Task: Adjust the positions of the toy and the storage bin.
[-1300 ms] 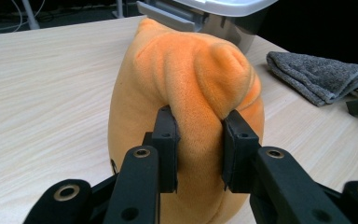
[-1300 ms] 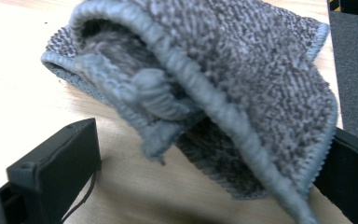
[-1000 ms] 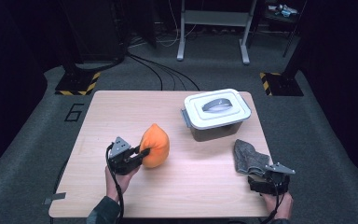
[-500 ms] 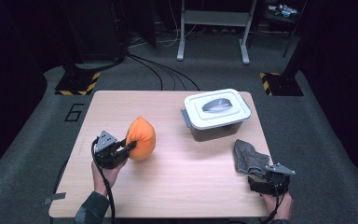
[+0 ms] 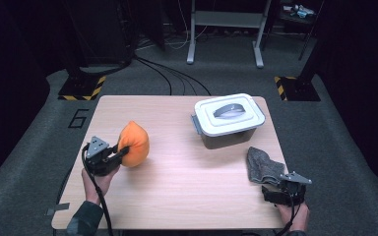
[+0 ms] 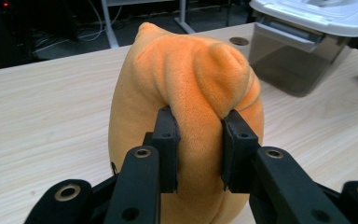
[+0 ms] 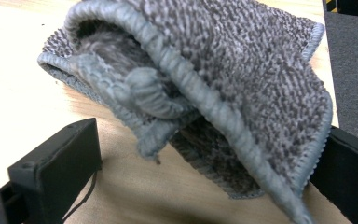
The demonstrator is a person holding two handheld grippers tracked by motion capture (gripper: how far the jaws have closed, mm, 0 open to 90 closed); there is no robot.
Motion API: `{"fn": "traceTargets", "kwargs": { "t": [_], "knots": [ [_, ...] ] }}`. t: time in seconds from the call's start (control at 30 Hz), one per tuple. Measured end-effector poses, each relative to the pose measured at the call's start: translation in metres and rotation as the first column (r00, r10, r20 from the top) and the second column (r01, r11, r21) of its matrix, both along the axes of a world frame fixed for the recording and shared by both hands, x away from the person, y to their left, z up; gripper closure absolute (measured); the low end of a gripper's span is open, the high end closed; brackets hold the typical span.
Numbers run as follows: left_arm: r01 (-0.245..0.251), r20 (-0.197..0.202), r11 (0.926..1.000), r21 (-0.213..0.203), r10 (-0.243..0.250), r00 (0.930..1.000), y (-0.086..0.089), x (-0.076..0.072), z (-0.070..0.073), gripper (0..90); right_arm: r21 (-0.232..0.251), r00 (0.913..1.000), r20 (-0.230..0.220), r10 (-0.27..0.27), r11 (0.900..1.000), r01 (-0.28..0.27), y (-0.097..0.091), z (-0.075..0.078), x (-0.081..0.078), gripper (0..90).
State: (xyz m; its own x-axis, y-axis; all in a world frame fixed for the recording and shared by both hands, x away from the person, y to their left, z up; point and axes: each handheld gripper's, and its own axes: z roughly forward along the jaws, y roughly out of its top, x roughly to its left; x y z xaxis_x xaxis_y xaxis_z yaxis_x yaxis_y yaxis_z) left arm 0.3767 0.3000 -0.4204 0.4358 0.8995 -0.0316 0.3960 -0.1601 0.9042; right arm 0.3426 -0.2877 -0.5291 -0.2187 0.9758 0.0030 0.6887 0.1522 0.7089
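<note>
soft, light orange plush toy (image 6: pixel 182 93) pinched by a fold in left hand-held gripper (image 6: pixel 199 148), likely squashy and slip-prone; right hand-held gripper (image 7: pixel 205 186) agape around grey cloth (image 7: pixel 242 70).

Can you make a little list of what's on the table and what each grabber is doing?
Table: light wooden top
Orange plush toy: left part of table, soft, squeezed
Left gripper: shut on the orange plush toy, pinching a fold
Grey cloth: crumpled, near right edge
Right gripper: open, jaws either side of the cloth's near end
Box: grey, white lid on, far right part
</note>
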Motion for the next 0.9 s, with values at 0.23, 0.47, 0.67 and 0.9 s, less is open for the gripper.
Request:
{"fn": "traceTargets", "kwargs": {
  "t": [0.23, 0.47, 0.67, 0.9],
  "knots": [
    [-0.052, 0.001, 0.9984, 0.024, 0.052, 0.9987, 0.021, 0.001, 0.003, 71.2, 0.0, 1.0, 0.0, 0.0, 1.0, 0.0, 0.0, 0.0, 0.0, 0.0],
    [-0.088, 0.006, 0.9938, 0.068, 0.088, 0.9961, 0.038, 0.007, 0.01, 71.1, -0.001, 1.0, 0.001, -0.001, 1.0, 0.001, 0.0, 0.0, 0.0, 0.0],
    [-0.115, -0.002, 0.9879, 0.103, 0.116, 0.9932, 0.052, 0.013, 0.015, 71.1, -0.002, 1.0, 0.002, -0.001, 1.0, 0.001, 0.0, 0.0, 0.0, 0.0],
    [-0.144, -0.015, 0.9797, 0.14, 0.148, 0.9889, 0.066, 0.018, 0.013, 71.0, -0.002, 1.0, 0.002, -0.001, 1.0, 0.001, 0.0, 0.0, 0.0, 0.0]
  ]
}}
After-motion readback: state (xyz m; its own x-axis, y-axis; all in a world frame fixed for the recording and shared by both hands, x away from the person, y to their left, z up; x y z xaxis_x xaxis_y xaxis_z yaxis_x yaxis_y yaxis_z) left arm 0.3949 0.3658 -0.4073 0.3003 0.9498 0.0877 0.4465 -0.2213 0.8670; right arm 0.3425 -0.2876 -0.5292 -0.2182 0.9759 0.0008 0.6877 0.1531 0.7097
